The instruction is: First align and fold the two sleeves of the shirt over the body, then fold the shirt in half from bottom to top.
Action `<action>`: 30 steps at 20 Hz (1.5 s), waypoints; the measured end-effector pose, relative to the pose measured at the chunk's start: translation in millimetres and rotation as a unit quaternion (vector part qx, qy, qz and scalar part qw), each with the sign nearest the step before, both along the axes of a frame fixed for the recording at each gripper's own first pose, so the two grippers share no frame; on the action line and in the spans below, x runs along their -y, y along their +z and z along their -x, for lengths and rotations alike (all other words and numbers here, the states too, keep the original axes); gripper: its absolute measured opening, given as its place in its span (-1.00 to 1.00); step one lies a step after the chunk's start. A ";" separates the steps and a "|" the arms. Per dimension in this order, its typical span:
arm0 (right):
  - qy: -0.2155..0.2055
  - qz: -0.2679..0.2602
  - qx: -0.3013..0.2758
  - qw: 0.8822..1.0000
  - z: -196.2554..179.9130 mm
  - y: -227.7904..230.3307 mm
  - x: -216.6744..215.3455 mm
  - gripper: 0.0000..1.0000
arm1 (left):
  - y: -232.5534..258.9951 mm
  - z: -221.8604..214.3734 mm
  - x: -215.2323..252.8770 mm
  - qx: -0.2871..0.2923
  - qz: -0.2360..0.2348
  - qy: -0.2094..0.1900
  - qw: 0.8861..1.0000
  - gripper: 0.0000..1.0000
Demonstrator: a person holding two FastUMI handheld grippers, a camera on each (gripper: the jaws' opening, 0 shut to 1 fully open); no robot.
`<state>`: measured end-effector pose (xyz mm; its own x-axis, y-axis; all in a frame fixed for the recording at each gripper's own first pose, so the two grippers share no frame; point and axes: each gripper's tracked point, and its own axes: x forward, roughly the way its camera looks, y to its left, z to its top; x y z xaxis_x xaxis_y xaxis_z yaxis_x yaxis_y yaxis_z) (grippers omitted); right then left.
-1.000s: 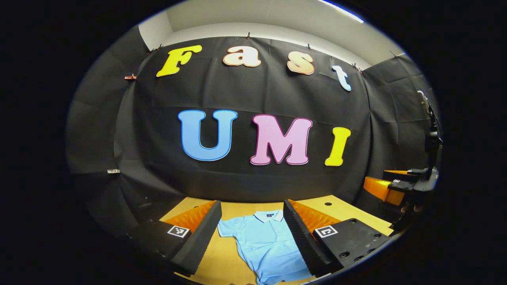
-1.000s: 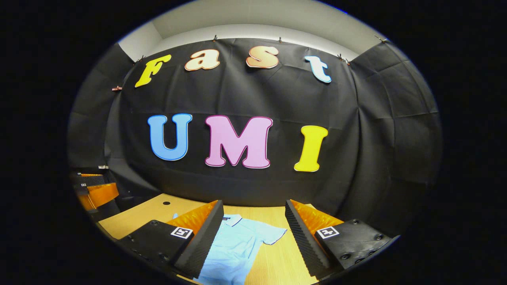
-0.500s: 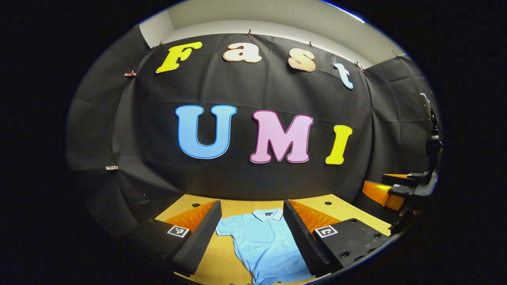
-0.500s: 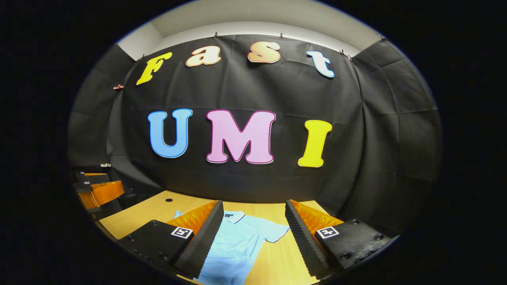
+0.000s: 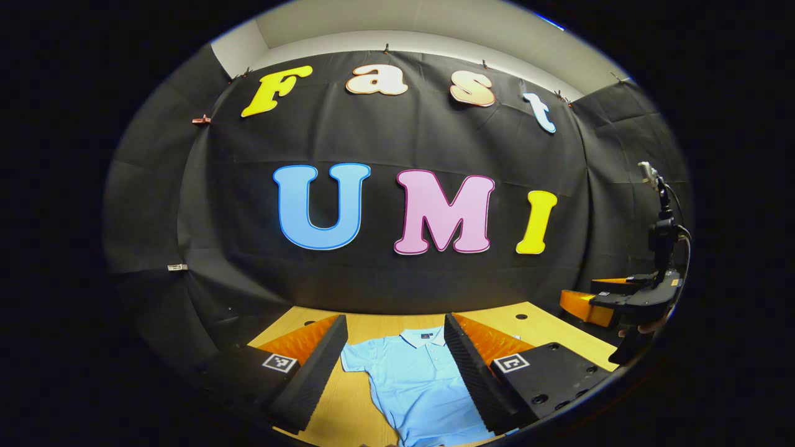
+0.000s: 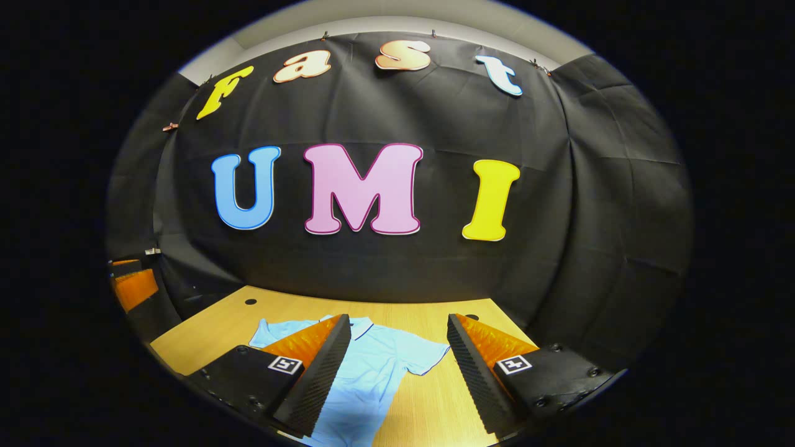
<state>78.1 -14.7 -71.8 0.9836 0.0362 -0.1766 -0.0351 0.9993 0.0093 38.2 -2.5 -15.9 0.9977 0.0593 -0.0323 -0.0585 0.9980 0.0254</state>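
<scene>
A light blue polo shirt (image 5: 417,385) lies flat on the wooden table (image 5: 348,403), collar toward the far wall and both short sleeves spread out. In the left gripper view my left gripper (image 5: 395,326) hangs open above it, and the shirt's body shows between the fingers. In the right gripper view the shirt (image 6: 372,372) lies lower left, its right sleeve (image 6: 428,359) reaching into the gap of my open right gripper (image 6: 397,326). The right gripper (image 5: 627,301) also shows at the far right of the left gripper view, with part of a hand under it.
The table (image 6: 435,397) runs back to the black cloth wall. Small round holes (image 6: 250,302) sit in the tabletop near its far edge. The left gripper (image 6: 133,288) shows at the far left of the right gripper view, off the table's left side.
The right gripper view has tilted down and shifted, so more of the table and the shirt's other sleeve show. The left gripper view has barely changed; both grippers stay open.
</scene>
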 end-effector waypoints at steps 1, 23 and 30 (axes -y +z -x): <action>0.005 0.000 -0.006 1.000 -9.4 -7.0 0.3 0.94 | -1.7 -5.0 -0.6 -0.002 0.005 0.004 1.000 0.98; -0.013 -0.025 -0.247 0.969 -187.6 -264.3 80.9 0.95 | -91.1 -125.4 3.3 -0.119 -0.025 0.081 0.989 0.99; -0.046 -0.040 -0.293 0.954 -217.4 -325.8 105.6 0.94 | -109.3 -145.8 22.7 -0.148 -0.018 0.065 0.987 0.99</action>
<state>295.5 -120.3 -397.5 0.7169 -0.0092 -0.6971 0.0877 0.9932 0.0771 184.0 -25.2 -125.2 0.9291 0.1921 -0.3159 -0.1700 0.9807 0.0965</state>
